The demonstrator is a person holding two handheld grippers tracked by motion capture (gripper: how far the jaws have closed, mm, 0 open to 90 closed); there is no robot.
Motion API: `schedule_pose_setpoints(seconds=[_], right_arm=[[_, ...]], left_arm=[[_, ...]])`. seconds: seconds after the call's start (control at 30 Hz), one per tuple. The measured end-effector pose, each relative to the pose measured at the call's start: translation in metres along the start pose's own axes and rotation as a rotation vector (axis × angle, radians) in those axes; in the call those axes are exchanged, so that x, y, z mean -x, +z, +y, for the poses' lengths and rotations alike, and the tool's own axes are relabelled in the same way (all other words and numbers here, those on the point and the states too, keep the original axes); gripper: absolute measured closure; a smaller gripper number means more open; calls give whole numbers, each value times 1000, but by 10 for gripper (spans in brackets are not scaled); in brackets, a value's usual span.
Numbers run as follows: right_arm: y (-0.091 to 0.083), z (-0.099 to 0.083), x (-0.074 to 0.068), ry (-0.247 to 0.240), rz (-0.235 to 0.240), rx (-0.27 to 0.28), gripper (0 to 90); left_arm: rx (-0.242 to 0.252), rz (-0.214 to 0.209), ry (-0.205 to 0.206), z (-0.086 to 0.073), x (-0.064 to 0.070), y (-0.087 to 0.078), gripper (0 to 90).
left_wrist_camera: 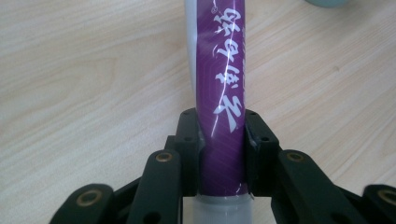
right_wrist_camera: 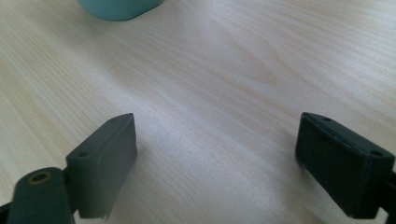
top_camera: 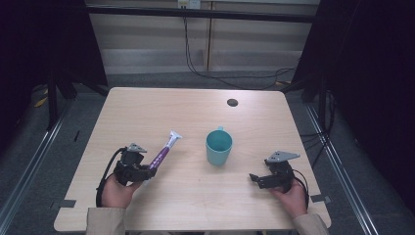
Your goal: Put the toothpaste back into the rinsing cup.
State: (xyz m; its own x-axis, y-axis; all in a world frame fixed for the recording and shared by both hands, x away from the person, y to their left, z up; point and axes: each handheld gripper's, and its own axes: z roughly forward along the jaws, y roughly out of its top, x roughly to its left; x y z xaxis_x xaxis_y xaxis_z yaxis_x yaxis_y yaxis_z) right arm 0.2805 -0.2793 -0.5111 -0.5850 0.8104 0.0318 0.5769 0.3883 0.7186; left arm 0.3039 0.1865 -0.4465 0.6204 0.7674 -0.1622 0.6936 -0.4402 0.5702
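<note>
A purple and white tube (top_camera: 163,152) with white lettering lies slanted on the wooden table (top_camera: 147,105), its flat crimped end pointing toward the far right. My left gripper (top_camera: 145,172) is shut on the tube's near end; in the left gripper view the tube (left_wrist_camera: 222,93) runs straight up between the two black jaws, clamped on both sides. A teal mug (top_camera: 218,146) stands upright near the table's middle. My right gripper (top_camera: 254,178) rests low at the front right, open, with only bare wood between its jaws (right_wrist_camera: 215,154). The mug's base (right_wrist_camera: 121,8) shows at that view's top.
A small dark round hole (top_camera: 232,102) sits near the table's far edge. Black cables trail across the floor beyond the table. Dark frame posts stand at both far sides. A person's hands and beige sleeves enter from the bottom.
</note>
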Motion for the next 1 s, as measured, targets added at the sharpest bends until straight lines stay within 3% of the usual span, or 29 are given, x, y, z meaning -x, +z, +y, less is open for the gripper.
schedule_pose_setpoints(seconds=[0.13, 0.4, 0.77, 0.9, 1.0], right_arm=[[-3, 0, 2, 11, 24, 10, 186], [-10, 16, 3, 61, 82, 36, 194], [-22, 48, -6, 46, 137, 42, 206], [-24, 63, -6, 67, 162, 35, 211], [-25, 71, -10, 47, 166, 34, 224]], left_arm=[[23, -4, 3, 7, 3, -4, 717], [57, -3, 8, 21, 6, -12, 718], [113, -15, 37, 44, 17, -23, 722], [134, -28, 52, 53, 24, -24, 722], [158, -43, 59, 60, 31, -24, 723]])
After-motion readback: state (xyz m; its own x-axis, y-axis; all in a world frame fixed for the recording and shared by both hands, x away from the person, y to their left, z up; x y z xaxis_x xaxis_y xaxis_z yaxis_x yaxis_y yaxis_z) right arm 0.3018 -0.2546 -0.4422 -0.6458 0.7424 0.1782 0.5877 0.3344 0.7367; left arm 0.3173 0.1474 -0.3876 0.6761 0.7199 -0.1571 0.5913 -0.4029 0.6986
